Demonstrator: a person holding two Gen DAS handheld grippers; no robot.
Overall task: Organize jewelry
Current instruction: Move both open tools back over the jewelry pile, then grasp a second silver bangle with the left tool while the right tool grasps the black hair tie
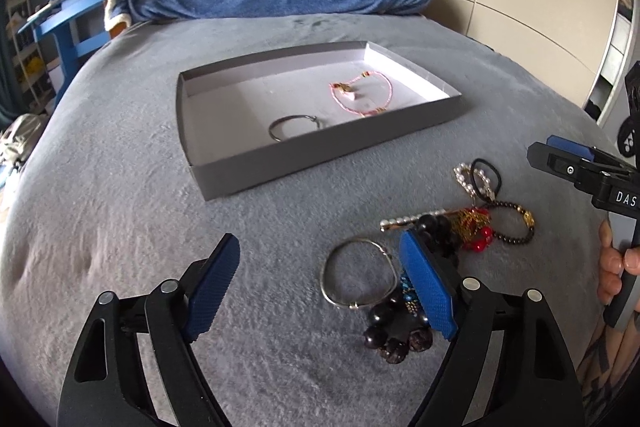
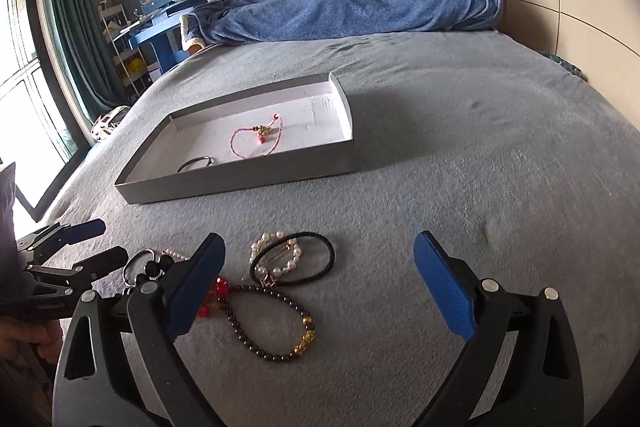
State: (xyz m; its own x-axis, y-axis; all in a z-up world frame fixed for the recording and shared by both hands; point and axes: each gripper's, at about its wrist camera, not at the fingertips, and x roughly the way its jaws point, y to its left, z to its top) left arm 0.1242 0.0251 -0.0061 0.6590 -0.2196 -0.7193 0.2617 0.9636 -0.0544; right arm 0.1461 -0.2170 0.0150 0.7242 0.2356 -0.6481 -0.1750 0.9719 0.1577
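Jewelry is partly sorted: a pink cord bracelet (image 1: 362, 95) and dark bangle (image 1: 295, 127) lie in the box (image 1: 320, 163), beyond both grippers' wide-apart, empty jaws; the pile (image 2: 276, 291) still waits between them.

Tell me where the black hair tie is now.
The black hair tie lies on the grey blanket in front of the grey tray, overlapping the pearl bracelet, between the right gripper's open fingers.

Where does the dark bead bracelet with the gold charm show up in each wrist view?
Left wrist: dark bead bracelet lies far right, at the pile's edge.
Right wrist: it lies bottom centre, between the open fingers.
Shared landmark: black hair tie, just beyond it.
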